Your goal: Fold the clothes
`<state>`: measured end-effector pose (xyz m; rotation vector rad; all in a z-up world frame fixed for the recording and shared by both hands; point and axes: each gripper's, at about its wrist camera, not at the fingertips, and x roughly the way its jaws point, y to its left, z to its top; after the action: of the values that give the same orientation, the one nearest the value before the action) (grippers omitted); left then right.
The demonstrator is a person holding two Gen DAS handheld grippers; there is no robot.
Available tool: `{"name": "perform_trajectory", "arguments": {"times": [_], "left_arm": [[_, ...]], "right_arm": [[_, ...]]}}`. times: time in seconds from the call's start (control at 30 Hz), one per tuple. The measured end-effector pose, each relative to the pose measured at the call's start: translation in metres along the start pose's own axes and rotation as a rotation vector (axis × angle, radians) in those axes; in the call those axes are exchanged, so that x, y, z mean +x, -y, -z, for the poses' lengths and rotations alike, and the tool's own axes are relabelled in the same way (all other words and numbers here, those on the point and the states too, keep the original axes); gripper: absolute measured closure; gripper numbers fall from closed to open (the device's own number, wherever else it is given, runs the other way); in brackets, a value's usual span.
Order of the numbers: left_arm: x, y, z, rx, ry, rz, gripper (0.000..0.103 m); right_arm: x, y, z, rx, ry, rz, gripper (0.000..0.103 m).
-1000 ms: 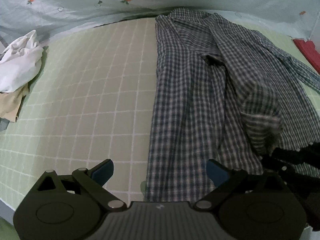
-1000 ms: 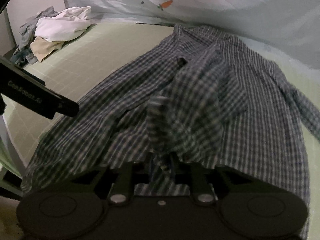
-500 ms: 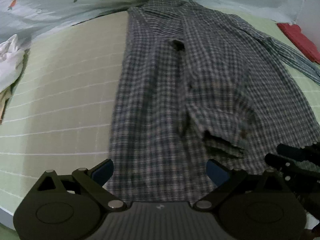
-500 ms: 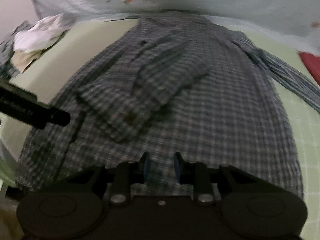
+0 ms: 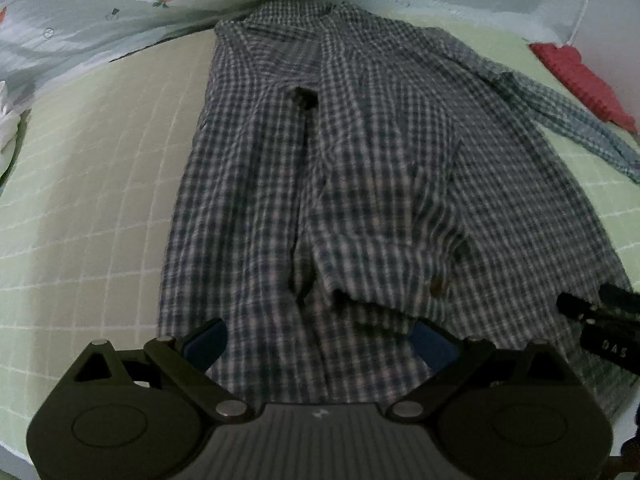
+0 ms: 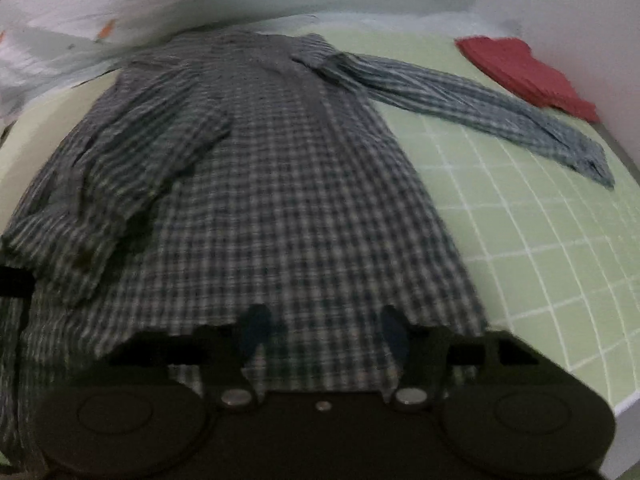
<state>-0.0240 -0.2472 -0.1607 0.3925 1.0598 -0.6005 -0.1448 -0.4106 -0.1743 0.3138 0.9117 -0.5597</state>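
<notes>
Both grippers, left (image 5: 320, 344) and right (image 6: 320, 330), hang wide open over the shirt (image 6: 280, 200) hem; I'd grab the outstretched sleeve (image 6: 472, 108) and fold it across the shirt.

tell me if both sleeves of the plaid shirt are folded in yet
Only one. One sleeve lies folded over the plaid shirt; the other sleeve lies stretched out across the green sheet.
</notes>
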Motion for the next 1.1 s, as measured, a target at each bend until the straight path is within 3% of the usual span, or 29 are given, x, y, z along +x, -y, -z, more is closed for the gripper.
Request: {"name": "perform_trajectory", "arguments": {"times": [0.07, 0.17, 0.27, 0.37, 0.43, 0.5, 0.6, 0.87, 1.1], "left_arm": [[0.000, 0.000, -0.004, -0.009, 0.009, 0.012, 0.005], [-0.001, -0.003, -0.008, -0.033, 0.030, 0.036, 0.011], [-0.002, -0.004, -0.013, -0.052, 0.039, 0.065, 0.024], [0.000, 0.000, -0.015, -0.027, 0.029, 0.083, 0.049], [0.002, 0.005, -0.014, -0.013, 0.012, 0.089, 0.079], [0.003, 0.008, -0.011, 0.002, 0.007, 0.089, 0.091], [-0.003, 0.010, -0.008, 0.012, 0.030, 0.091, 0.100], [-0.031, 0.003, -0.001, -0.047, 0.105, 0.119, 0.101], [-0.048, -0.025, 0.012, -0.222, 0.093, 0.210, 0.101]], "right_arm": [[0.002, 0.004, 0.000, 0.014, -0.002, 0.002, 0.023], [0.007, 0.003, 0.002, 0.005, -0.015, -0.002, 0.001], [0.011, -0.001, 0.002, -0.013, -0.010, 0.006, 0.000], [0.013, -0.003, 0.000, -0.007, 0.004, 0.009, 0.000], [0.015, -0.004, 0.000, -0.006, 0.014, 0.011, 0.000], [0.015, -0.006, 0.000, -0.004, 0.024, 0.014, 0.000], [0.014, -0.006, 0.004, -0.004, 0.042, 0.014, 0.000], [0.012, -0.004, 0.008, -0.010, 0.063, 0.011, 0.000], [0.011, -0.007, 0.012, -0.009, 0.081, 0.013, 0.000]]}}
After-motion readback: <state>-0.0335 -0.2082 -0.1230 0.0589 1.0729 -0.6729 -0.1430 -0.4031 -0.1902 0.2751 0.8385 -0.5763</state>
